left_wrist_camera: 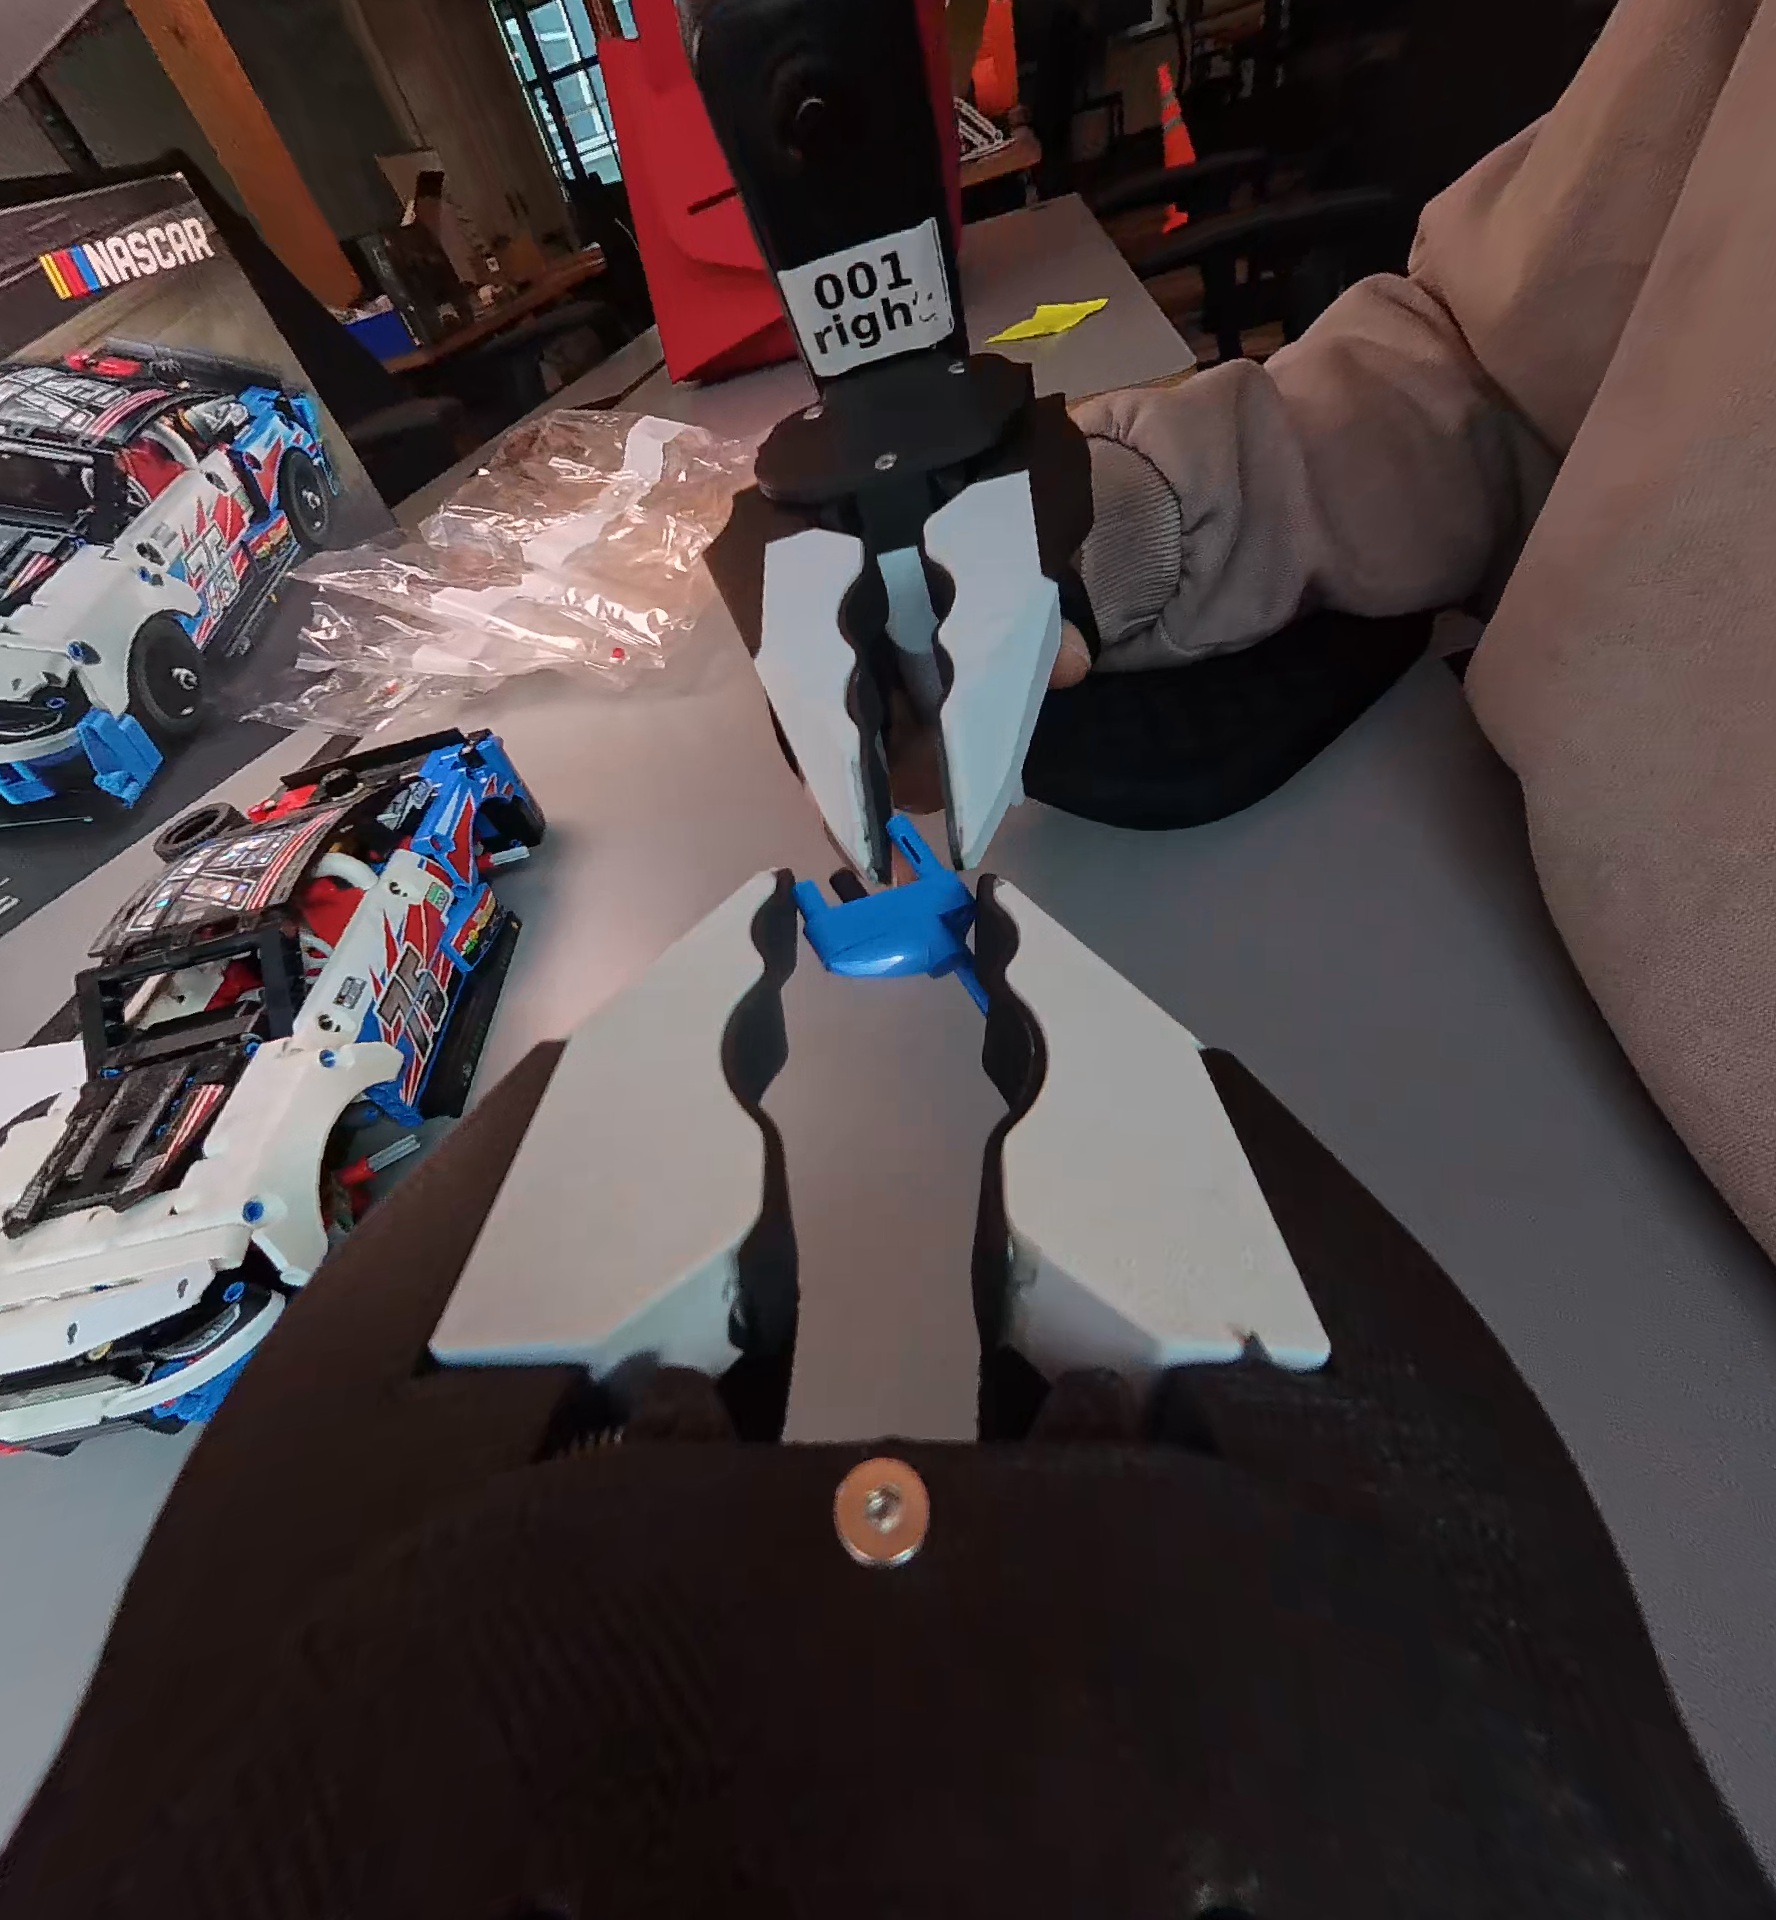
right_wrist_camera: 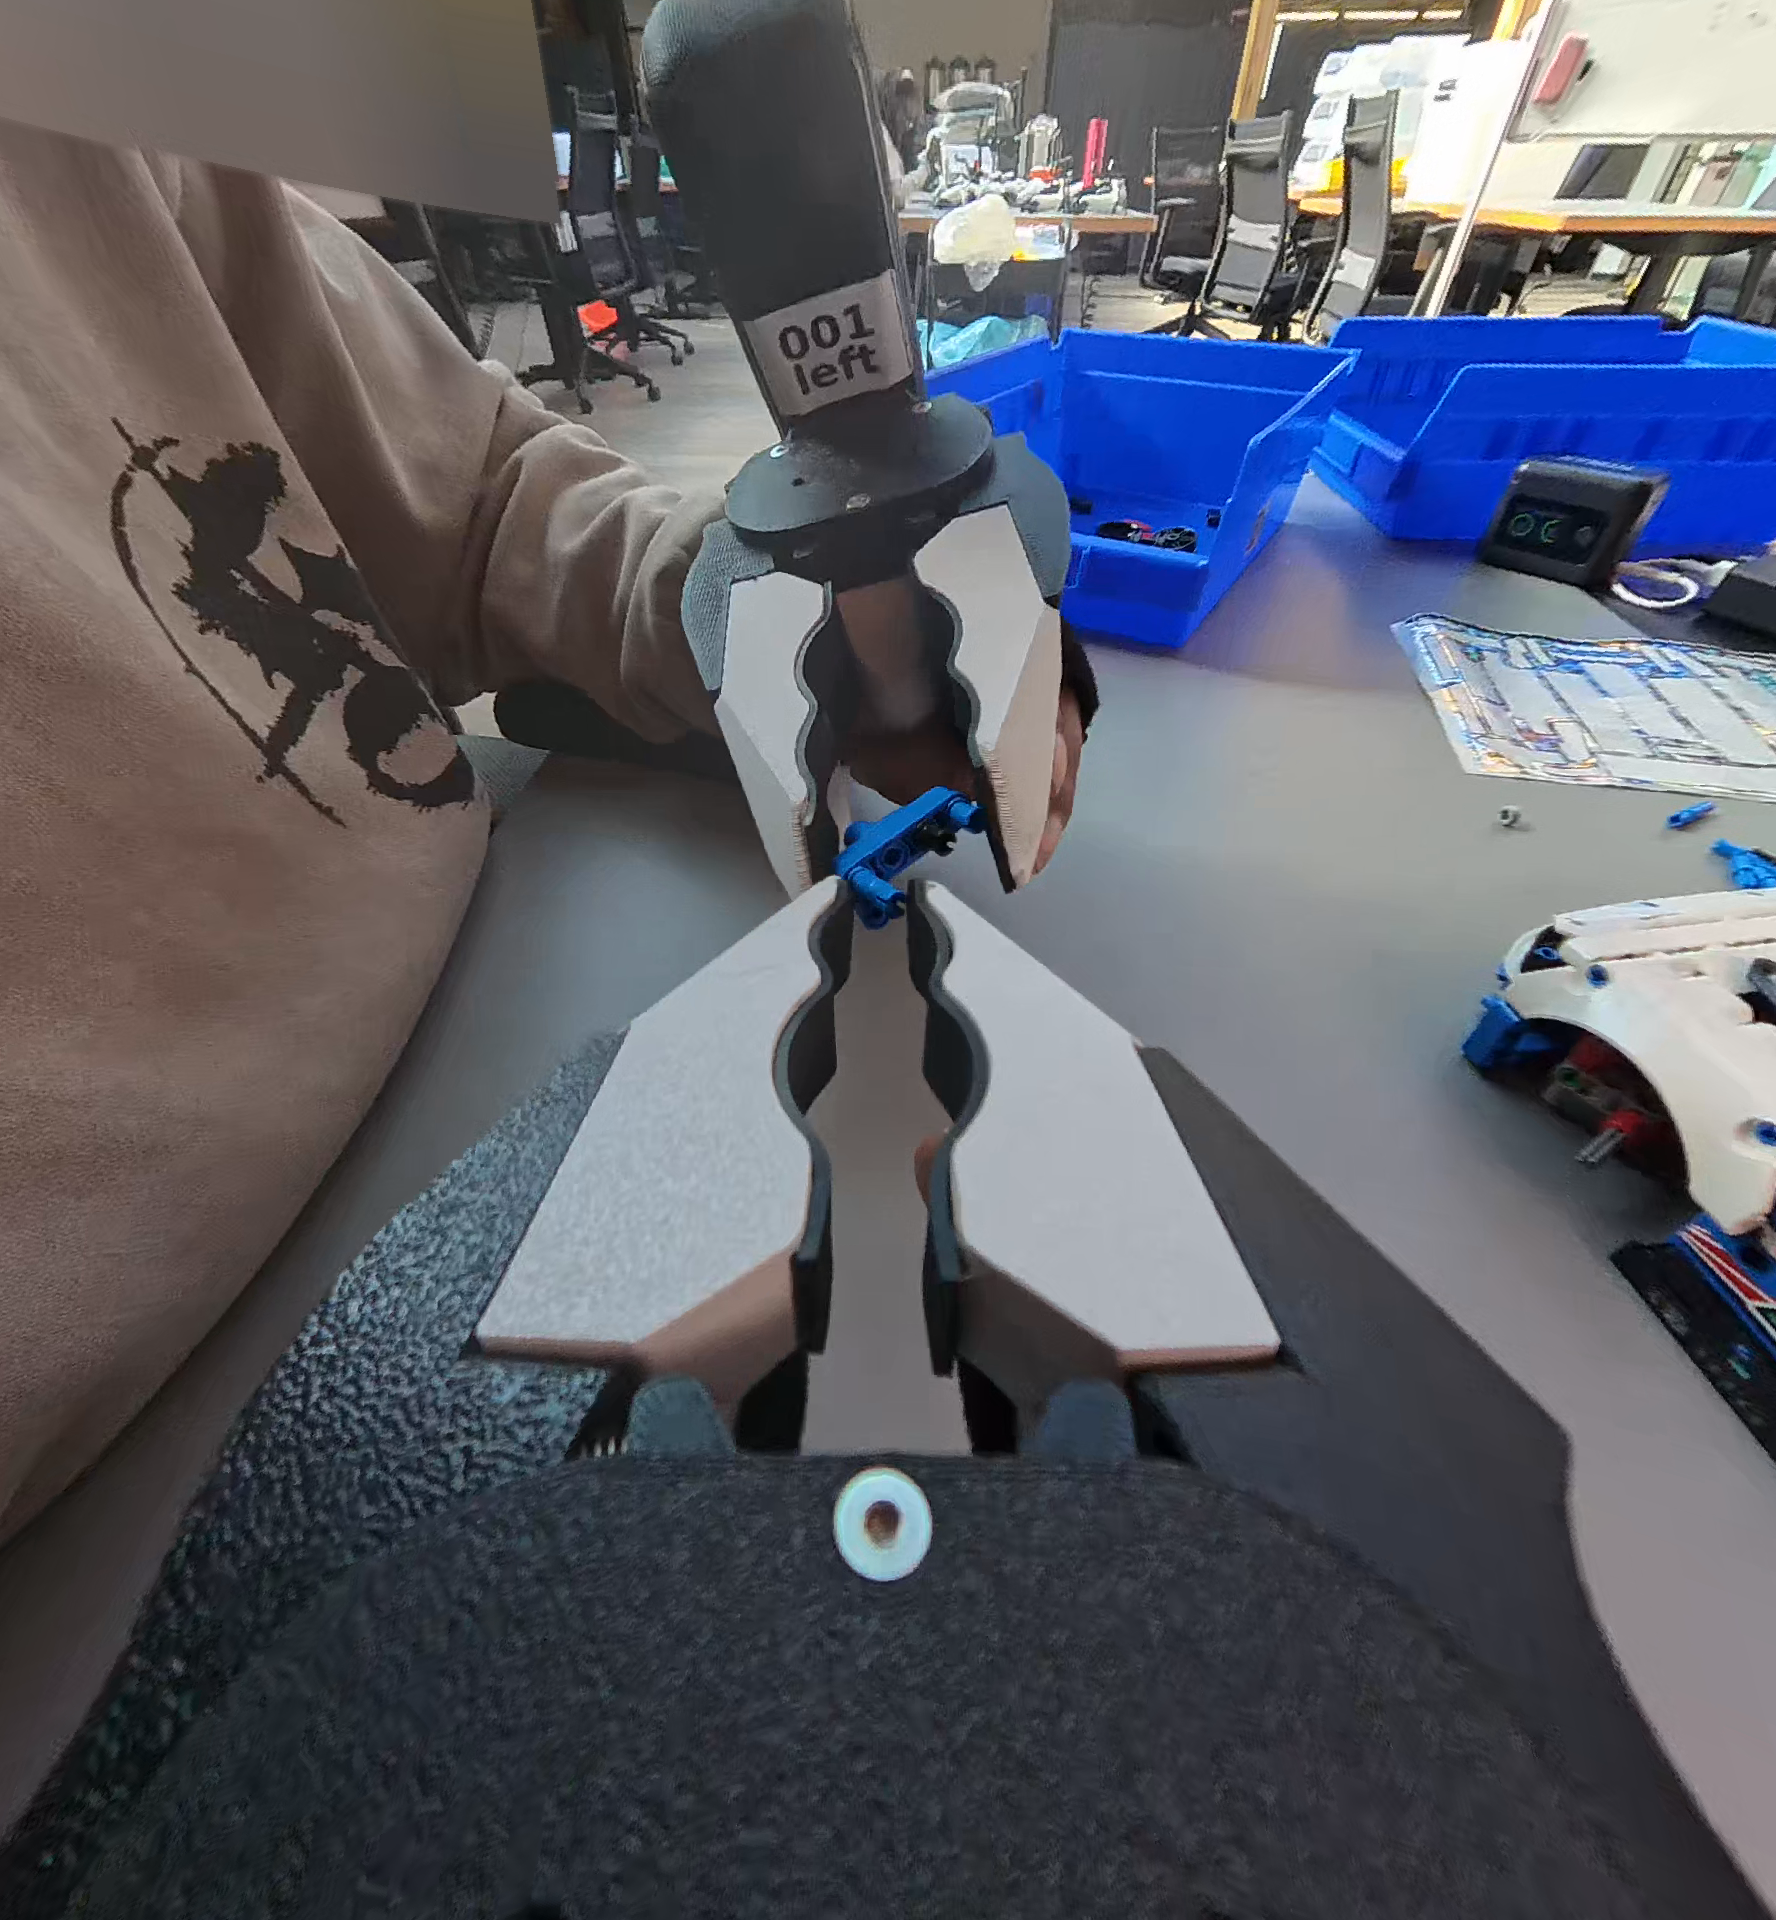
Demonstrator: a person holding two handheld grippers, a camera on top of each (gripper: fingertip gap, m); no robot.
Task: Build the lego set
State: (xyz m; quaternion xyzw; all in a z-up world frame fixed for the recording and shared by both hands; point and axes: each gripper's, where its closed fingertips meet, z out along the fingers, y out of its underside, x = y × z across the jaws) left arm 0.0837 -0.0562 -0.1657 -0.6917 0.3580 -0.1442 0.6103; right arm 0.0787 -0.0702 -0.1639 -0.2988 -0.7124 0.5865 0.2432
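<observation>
My left gripper [left_wrist_camera: 884, 888] is shut on a blue lego part [left_wrist_camera: 889, 930] and holds it just above the grey table [left_wrist_camera: 1279, 1039]. My right gripper [right_wrist_camera: 879, 894] faces it tip to tip and is shut on a small blue connector [right_wrist_camera: 876, 902] that touches that part. The right wrist view shows the left gripper [right_wrist_camera: 907, 871] holding the part as a blue beam [right_wrist_camera: 910, 831] with black pins. The right gripper [left_wrist_camera: 920, 865] comes in from above in the left wrist view. A partly built white, blue and red lego car [left_wrist_camera: 271, 1039] lies to the left, and shows in the right wrist view [right_wrist_camera: 1694, 1039].
The set's box [left_wrist_camera: 84, 468] and an empty plastic bag [left_wrist_camera: 531, 571] lie behind the car. Two blue bins [right_wrist_camera: 1175, 447] [right_wrist_camera: 1590, 416], a sticker sheet [right_wrist_camera: 1632, 707] and loose blue pieces [right_wrist_camera: 1751, 862] sit on the table. A person's beige sleeves flank both grippers. The tips of both grippers are at nearly the same place.
</observation>
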